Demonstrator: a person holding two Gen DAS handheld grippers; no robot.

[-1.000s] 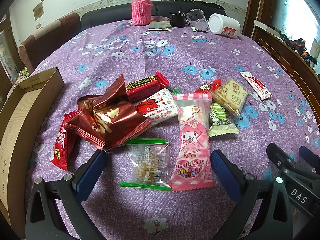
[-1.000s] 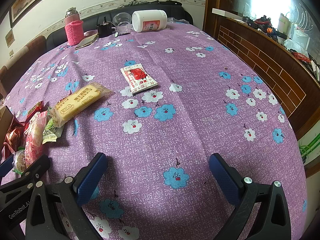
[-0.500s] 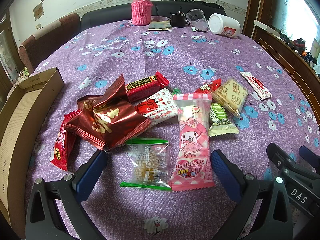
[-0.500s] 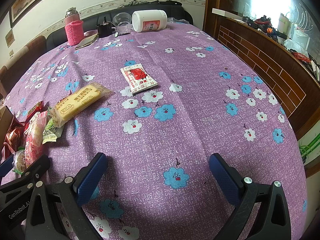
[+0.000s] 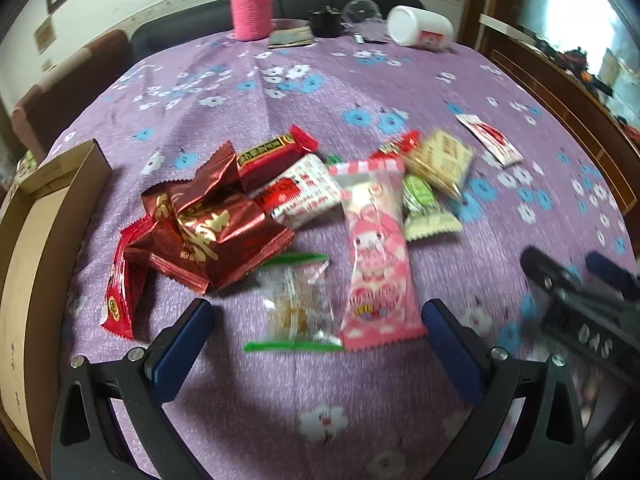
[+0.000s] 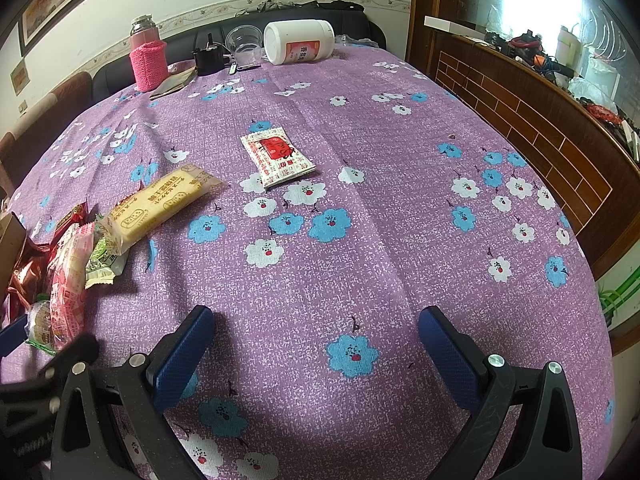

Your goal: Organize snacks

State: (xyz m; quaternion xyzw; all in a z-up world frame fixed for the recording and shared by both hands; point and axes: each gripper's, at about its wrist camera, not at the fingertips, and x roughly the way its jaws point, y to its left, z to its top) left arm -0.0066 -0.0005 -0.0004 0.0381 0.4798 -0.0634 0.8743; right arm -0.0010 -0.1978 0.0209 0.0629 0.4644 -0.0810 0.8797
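**Left gripper lining up on the snack pile**

With jaws wide apart and empty, left gripper [image 5: 316, 332] frames clear packet [image 5: 295, 302] and pink pack [image 5: 376, 256]. Take one only, then box [image 5: 36, 240]. Right gripper [image 6: 314, 344] agape, idle.

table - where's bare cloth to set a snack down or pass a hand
Free: the cloth right of the red-white sachet, out to the table edge, and the strip between the snack pile and the pink flask. Crowded: the pile beside the cardboard box.
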